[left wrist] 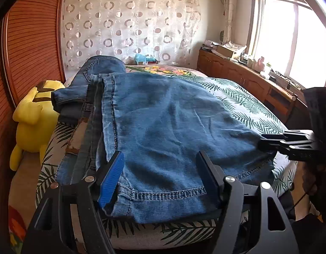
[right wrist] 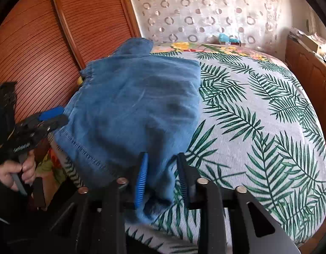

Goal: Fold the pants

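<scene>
Right up close, the left black two-finger gripper [left wrist: 160,177] with its blue ribbed pads has its jaws spread wide either side of the hemmed edge of the blue denim pants [left wrist: 167,118], fingers apart with the cloth lying slack between them, nothing pinched. In the right wrist view, the right black two-finger gripper [right wrist: 162,174] straddles a bunched corner of the same pants [right wrist: 133,110]; there is a gap between the pads and the fabric hangs loose in it, so it is open too, not clamping. From that camera the left gripper [right wrist: 51,117] shows at the pants' left edge, with the person's bare hand [right wrist: 16,172] wrapped on its handle. From the left camera the right gripper [left wrist: 266,142] sits at the pants' right corner.

The pants lie folded in a thick, flat stack on the near end of the palm-leaf-printed bedspread [right wrist: 258,116], hems toward the cameras, the darker waistband layers peeking out along the left side. Just left of the pants, a yellow plush toy [left wrist: 33,116] leans by the ribbed brown wooden panel [left wrist: 33,42]. Beyond the pants, a white curtain with ring patterns [left wrist: 129,21], and to the far right a wooden cabinet [left wrist: 243,74] under a bright window [left wrist: 290,42].
</scene>
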A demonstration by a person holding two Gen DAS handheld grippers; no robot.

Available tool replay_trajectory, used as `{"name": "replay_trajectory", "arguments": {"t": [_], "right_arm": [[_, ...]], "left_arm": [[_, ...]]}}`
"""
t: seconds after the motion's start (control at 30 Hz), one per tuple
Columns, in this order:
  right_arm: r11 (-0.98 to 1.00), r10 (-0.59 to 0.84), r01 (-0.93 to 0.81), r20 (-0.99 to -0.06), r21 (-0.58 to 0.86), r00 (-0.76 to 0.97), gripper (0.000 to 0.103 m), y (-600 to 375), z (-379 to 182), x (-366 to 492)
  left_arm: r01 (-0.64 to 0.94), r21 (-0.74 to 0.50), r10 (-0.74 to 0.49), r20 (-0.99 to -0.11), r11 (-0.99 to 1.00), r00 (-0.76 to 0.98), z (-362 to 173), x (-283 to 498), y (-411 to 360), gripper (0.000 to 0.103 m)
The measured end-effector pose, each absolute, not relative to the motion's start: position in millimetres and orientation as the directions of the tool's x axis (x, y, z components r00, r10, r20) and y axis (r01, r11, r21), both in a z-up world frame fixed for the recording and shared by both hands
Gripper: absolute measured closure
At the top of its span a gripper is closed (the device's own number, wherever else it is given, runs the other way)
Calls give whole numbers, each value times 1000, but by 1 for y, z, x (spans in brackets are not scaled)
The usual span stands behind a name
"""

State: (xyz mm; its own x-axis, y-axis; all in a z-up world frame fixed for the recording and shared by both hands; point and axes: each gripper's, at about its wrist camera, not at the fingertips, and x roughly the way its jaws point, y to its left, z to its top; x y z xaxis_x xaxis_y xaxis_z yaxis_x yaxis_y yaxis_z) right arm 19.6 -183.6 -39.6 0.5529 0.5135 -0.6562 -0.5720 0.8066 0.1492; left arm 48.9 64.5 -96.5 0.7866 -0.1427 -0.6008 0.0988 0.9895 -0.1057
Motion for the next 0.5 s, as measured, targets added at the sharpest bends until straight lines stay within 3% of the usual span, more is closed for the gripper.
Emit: {"name": "replay_trajectory", "arguments": {"t": [0.5], "right_arm": [[831,511,-505,-677,232,530,66,-168,-67,73]], "left_arm": [[113,-108,-155,-606,988,781,-100,49,58,32]]}}
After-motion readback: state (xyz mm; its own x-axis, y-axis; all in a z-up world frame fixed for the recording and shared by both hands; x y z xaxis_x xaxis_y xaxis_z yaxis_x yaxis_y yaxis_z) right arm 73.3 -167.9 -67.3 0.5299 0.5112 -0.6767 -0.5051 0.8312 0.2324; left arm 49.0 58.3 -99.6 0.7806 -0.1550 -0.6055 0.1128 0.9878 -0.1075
